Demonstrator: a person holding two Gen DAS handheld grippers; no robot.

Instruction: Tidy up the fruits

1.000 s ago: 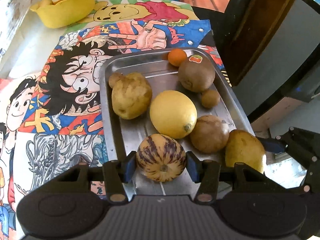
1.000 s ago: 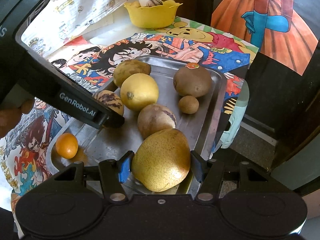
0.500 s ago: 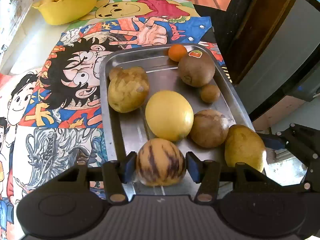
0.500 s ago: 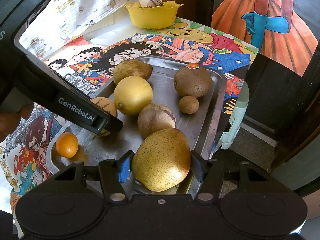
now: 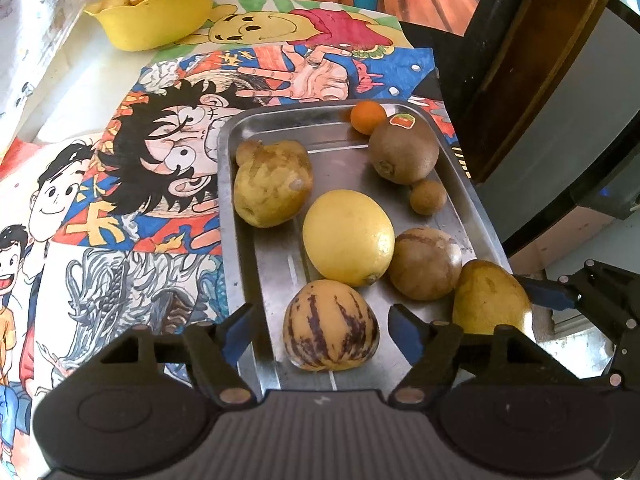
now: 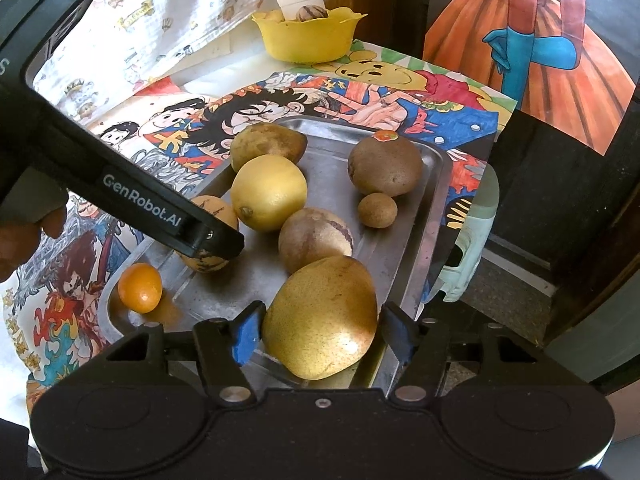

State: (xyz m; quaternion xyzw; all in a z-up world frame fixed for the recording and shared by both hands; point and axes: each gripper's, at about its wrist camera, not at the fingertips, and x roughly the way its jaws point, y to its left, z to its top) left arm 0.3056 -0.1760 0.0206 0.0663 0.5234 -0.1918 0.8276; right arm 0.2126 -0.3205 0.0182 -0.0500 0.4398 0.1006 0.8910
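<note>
A steel tray (image 5: 344, 148) on the cartoon tablecloth holds several fruits. My left gripper (image 5: 322, 330) is open, its fingers apart on either side of the purple-striped yellow melon (image 5: 330, 326), which rests on the tray's near end. My right gripper (image 6: 320, 330) is shut on a speckled yellow pear (image 6: 322, 316) at the tray's corner; the pear also shows in the left wrist view (image 5: 490, 298). A lemon (image 5: 348, 238), a brown round fruit (image 5: 426, 263), a kiwi with a sticker (image 5: 402, 148), a small brown fruit (image 5: 427, 197), a small orange (image 5: 368, 117) and a lumpy yellow pear (image 5: 272, 182) lie on the tray.
A yellow bowl (image 5: 156, 16) with a white jar and more fruit stands at the table's far end. The tray's right side lies by the table edge, with a pale green stool (image 6: 474, 236) and floor below. A second small orange (image 6: 140, 287) sits in the tray's corner.
My left gripper has opened and let go of the striped melon, which now rests on the tray. The left gripper has pulled back slightly. The right gripper still holds the pear.
</note>
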